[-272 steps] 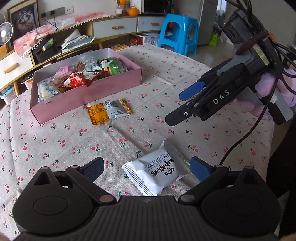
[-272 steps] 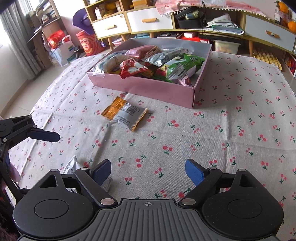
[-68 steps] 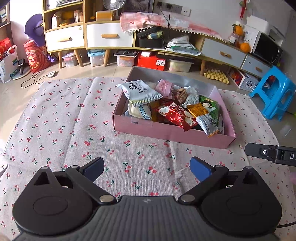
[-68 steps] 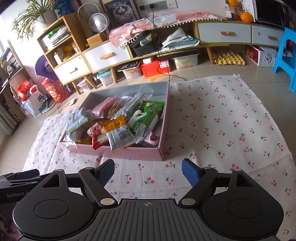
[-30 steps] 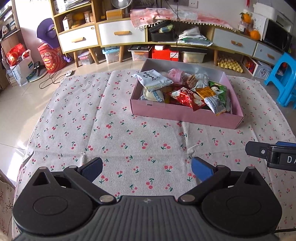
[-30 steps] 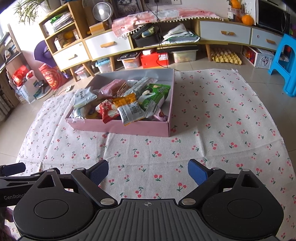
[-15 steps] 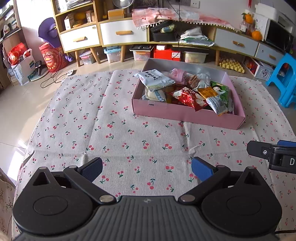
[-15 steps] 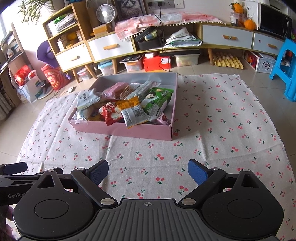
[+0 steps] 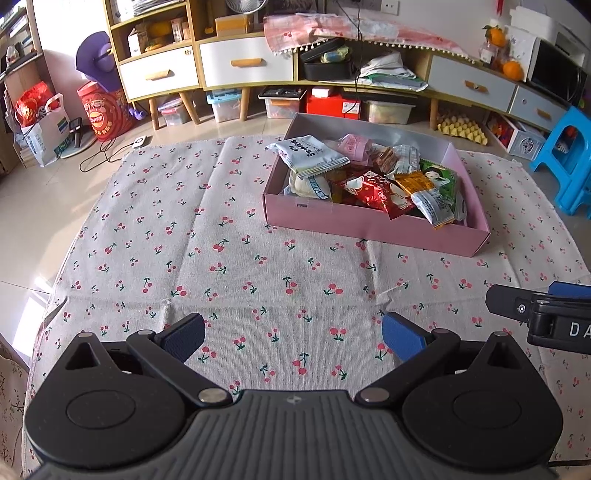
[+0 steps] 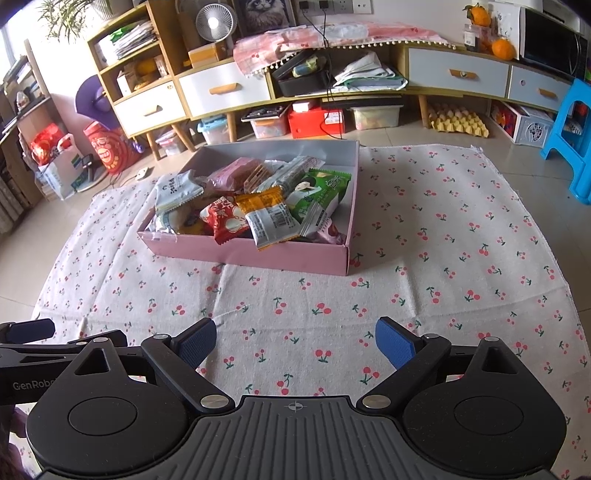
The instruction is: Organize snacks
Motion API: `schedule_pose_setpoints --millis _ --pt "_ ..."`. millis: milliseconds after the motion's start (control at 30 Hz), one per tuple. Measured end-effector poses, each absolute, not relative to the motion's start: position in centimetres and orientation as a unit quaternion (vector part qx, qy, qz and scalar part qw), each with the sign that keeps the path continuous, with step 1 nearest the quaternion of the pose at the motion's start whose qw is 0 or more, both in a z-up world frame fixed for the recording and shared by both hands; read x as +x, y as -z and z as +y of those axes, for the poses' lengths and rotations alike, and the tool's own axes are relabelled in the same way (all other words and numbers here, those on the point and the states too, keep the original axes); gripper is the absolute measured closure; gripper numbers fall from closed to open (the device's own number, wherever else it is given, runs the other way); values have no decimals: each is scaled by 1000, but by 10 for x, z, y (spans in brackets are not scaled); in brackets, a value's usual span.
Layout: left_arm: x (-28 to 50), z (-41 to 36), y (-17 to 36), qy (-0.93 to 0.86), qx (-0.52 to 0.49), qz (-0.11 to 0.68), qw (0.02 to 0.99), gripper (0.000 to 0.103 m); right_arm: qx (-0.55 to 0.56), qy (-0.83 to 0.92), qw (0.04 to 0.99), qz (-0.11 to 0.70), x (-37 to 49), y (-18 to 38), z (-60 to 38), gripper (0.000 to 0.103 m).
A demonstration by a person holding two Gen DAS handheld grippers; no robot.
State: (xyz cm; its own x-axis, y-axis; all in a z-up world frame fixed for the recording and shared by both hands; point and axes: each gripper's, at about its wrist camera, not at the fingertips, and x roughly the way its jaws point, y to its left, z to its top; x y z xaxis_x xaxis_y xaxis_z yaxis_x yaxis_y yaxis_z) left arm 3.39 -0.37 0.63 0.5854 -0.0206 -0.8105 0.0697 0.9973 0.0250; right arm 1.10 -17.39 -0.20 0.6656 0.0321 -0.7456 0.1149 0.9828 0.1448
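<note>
Both my left gripper (image 9: 293, 338) and right gripper (image 10: 295, 341) hang wide apart and empty over the cherry-print cloth (image 9: 229, 266); every snack packet (image 10: 271, 219) I see sits piled in the pink box (image 10: 258, 254). Packets look light, crinkly, slippery, so I'd pinch a crimped end seal. Readable: "GenRobo" and "DA" on the rigs; packet print too small.

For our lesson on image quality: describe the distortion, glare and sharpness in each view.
Left wrist view: fisheye bends the cabinet line, bright window glare blooms at upper left, sun patch on the floor; pink box is sharp. Right wrist view: same curved edges, washed-out glare at upper left, fan centre blown out; snack packets readable.
</note>
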Motion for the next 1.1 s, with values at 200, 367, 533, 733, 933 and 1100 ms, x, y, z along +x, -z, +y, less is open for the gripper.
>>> schedule_pose_setpoints --millis 200,367,533,733,933,1100 --pt "34 -4 -6 26 27 455 890 1 90 23 908 408 11 2 -174 8" --pt "34 -3 -6 26 27 455 890 1 90 23 908 408 11 2 -174 8" --pt "34 -3 -6 26 27 455 890 1 90 23 908 408 11 2 -174 8" --pt "34 -3 -6 26 27 455 889 1 89 23 908 410 11 4 -173 8" --pt "34 -3 -7 26 27 455 890 1 89 23 908 410 11 4 -173 8" --pt "33 -4 -4 27 27 456 889 1 89 23 907 411 11 4 -173 8"
